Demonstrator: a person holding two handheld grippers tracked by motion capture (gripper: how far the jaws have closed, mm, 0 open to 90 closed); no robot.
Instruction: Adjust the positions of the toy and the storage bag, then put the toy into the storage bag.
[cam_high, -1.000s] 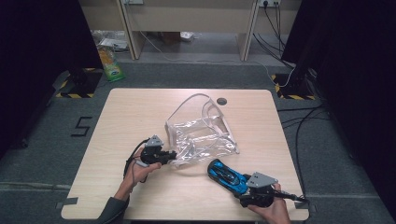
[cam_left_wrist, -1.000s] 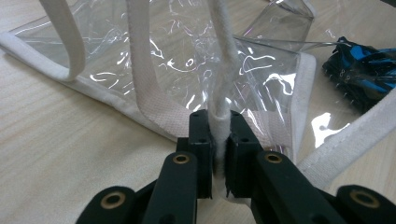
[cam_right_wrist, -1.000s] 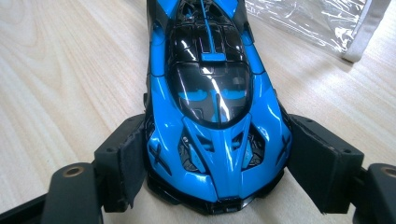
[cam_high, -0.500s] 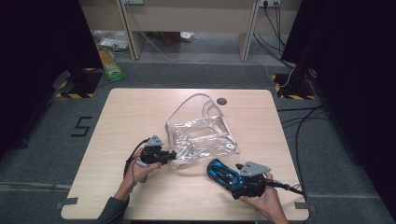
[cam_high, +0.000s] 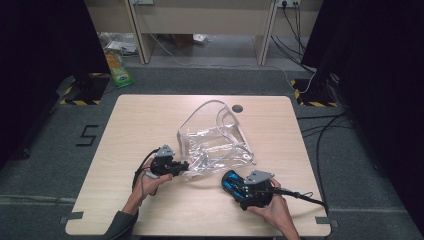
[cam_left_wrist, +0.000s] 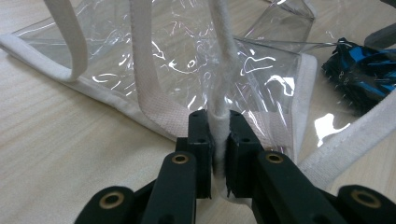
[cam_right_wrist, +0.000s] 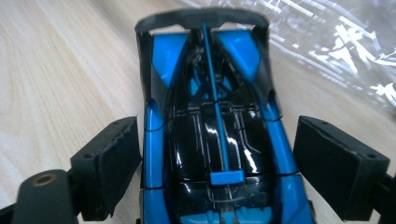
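The left tool (cam_left_wrist: 218, 154) is clamped on the white rim cord (cam_left_wrist: 219, 93) of a clear bag (cam_high: 215, 142), pinching it upright between its jaws at the bag's near edge. The right tool (cam_right_wrist: 217, 172) stands wide, its pads either side of a blue toy car (cam_right_wrist: 215, 135) with a gap showing on the right, so it seems to straddle rather than grip. The car lies on the bench (cam_high: 140, 120) just beside the bag's near right corner.

The step in hand looks like bagging the car: the mouth is held, the car about to be gripped. Next, the right tool should close on the car's flanks, lift and steer it toward the opening while the left raises the rim.

The high view shows the bag's whole spread and both hands; the left gripper view shows the cord pinch, the right gripper view the pad gaps
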